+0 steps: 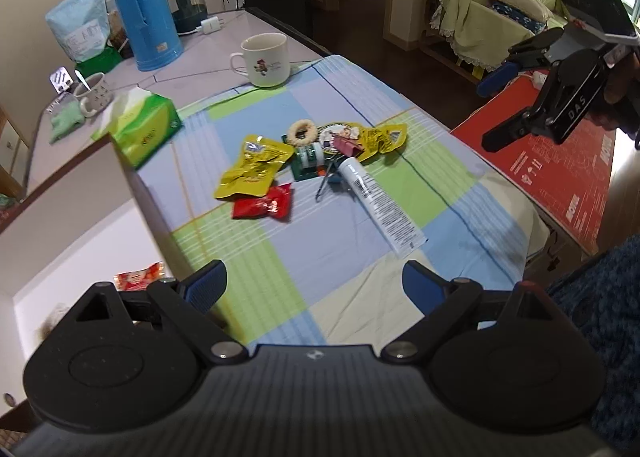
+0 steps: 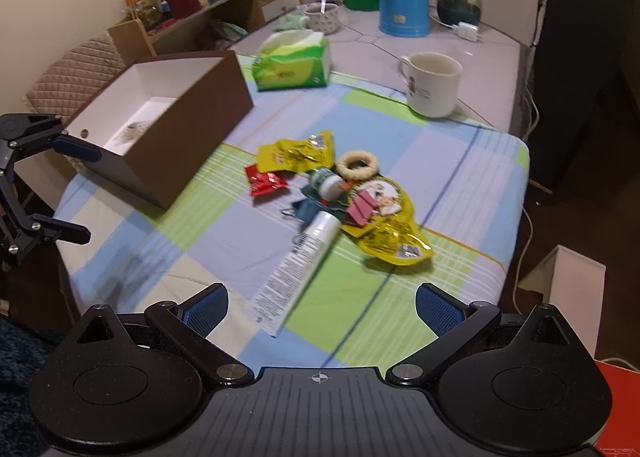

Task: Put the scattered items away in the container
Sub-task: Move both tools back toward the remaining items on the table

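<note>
Both grippers are hovering above the checked cloth (image 2: pixel 224 241), jaws spread wide and holding nothing: the left gripper (image 1: pixel 314 283) near the brown box (image 2: pixel 192 137), the right gripper (image 2: pixel 322 307) over the cloth's near edge. The scattered items are lying in a loose pile mid-cloth: a white tube (image 2: pixel 296 265), two yellow snack packets (image 1: pixel 250 171) (image 2: pixel 386 235), a red packet (image 2: pixel 265 183), a pale ring (image 2: pixel 357 165) and pink binder clips (image 2: pixel 362 211). A green object beneath the ring is partly covered and hard to identify. Inside the box, small contents are showing only as blurred specks. A white mug (image 2: pixel 432 83) and a tissue pack (image 2: pixel 292 65) are sitting behind.
</note>
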Available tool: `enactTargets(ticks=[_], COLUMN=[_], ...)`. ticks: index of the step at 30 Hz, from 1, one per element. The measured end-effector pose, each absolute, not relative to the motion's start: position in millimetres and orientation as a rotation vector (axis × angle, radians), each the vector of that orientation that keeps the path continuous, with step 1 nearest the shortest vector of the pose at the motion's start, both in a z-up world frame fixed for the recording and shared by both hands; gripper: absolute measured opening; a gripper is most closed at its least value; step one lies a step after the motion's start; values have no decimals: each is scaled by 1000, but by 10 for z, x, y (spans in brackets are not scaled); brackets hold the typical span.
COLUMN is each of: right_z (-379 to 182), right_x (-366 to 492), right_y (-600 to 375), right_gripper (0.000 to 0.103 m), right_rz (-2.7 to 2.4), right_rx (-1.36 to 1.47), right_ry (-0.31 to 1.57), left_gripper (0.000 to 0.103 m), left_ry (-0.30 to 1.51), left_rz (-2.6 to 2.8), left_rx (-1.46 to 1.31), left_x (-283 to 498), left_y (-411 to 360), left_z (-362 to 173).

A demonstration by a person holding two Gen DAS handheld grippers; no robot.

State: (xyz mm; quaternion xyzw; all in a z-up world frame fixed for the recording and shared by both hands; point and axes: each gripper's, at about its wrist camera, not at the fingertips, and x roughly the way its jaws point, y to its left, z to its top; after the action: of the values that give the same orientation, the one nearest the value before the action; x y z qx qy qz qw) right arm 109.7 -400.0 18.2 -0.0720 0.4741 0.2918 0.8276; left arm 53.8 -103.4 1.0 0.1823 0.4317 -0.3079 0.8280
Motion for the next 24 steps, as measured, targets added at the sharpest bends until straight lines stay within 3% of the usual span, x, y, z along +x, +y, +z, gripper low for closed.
enactTargets(ticks=[24], right_z=[-310], right_x=[1756], right_y=[-4314], right_gripper=[102], right_rz=[540], right_rx=[-100], right_ry=[1089], left_gripper=[92], left_ry=[1095], left_rz=[-588], left_rx=[249], left_x=[1276], left_y=[-1714], left_z=[-689])
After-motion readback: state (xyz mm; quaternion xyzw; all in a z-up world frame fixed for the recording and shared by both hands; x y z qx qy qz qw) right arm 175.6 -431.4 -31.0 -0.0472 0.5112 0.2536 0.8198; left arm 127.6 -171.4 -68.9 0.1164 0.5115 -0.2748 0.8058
